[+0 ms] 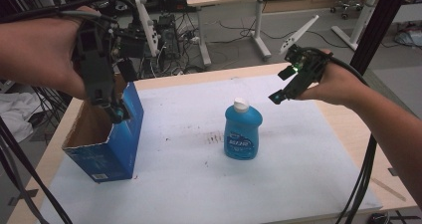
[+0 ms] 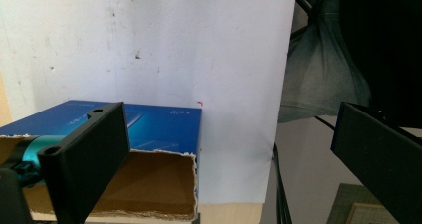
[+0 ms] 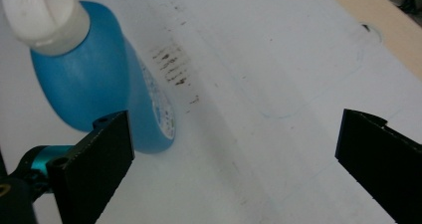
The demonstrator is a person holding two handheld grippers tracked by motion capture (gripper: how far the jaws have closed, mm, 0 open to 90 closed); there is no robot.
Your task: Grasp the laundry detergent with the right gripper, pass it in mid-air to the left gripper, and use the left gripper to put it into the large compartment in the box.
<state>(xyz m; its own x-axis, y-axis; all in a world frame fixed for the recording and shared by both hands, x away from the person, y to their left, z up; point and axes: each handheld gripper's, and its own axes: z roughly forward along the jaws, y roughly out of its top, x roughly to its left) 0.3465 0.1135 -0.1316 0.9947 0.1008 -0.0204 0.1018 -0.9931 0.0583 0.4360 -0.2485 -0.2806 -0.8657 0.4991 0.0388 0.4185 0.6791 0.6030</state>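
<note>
Hovering over the blue box [image 1: 107, 144], your left gripper [image 1: 117, 112] spreads its jaws wide, gripping nothing. Your right gripper [image 1: 278, 95], jaws wide apart and empty, hangs near the blue bottle [image 1: 242, 132].

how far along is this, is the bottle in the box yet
Not yet. Done so far: the blue box stands open-topped at the table's left. In hand: the left claw hangs open at the box's top edge, gripping nothing, and the right claw hovers open above and to the right of the blue bottle. Left, probably: gripping the bottle, which stands upright and capped on the white sheet, and moving it into the box.
</note>
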